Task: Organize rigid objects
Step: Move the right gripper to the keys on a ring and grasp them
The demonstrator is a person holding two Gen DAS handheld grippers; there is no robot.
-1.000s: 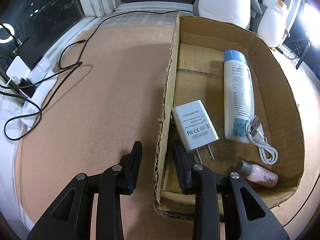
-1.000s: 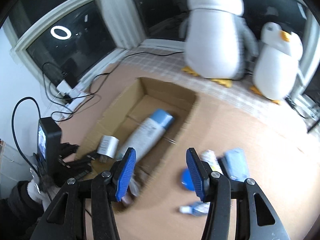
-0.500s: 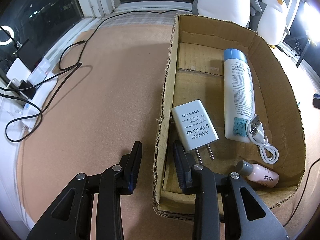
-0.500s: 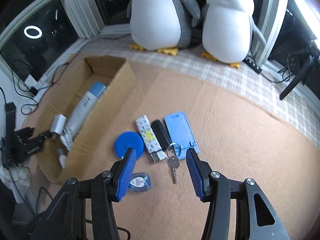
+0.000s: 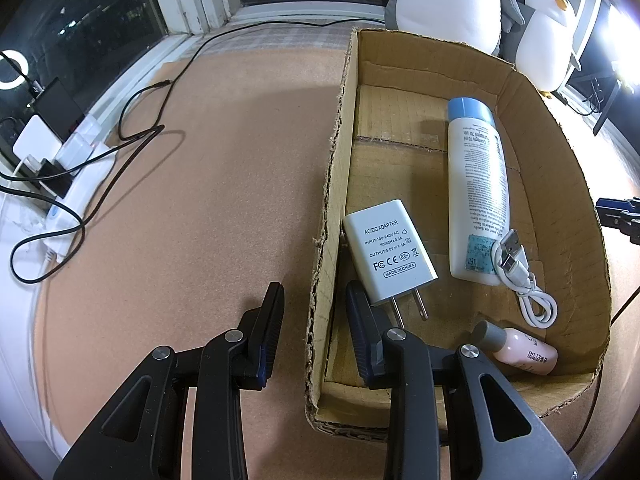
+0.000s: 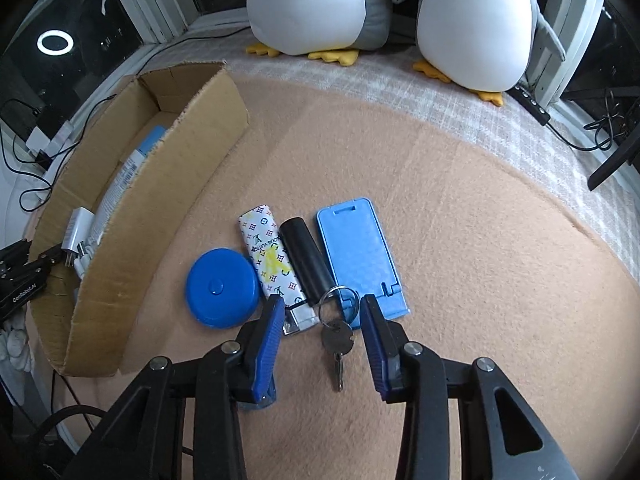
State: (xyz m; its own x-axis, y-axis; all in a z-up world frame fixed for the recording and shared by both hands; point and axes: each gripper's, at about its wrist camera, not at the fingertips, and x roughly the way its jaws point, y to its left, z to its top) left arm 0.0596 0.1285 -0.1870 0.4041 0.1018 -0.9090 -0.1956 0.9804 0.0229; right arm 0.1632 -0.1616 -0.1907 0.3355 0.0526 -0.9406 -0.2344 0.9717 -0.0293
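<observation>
Two big toy penguins sit at the back, and black cords curl by the window. A cardboard box stands on the tan mat. The left gripper is clamped on the box's side wall, one finger outside and one inside. In the box lie a white plug, a tall white bottle, a white cable and a little pink bottle.

Beside the box, in a row, lie a round blue case, a patterned lighter, a black tube and a blue phone stand. The right gripper hangs just over a key on a ring. Its fingers are apart and have just been closing. The ring lies between them, not pinched.
</observation>
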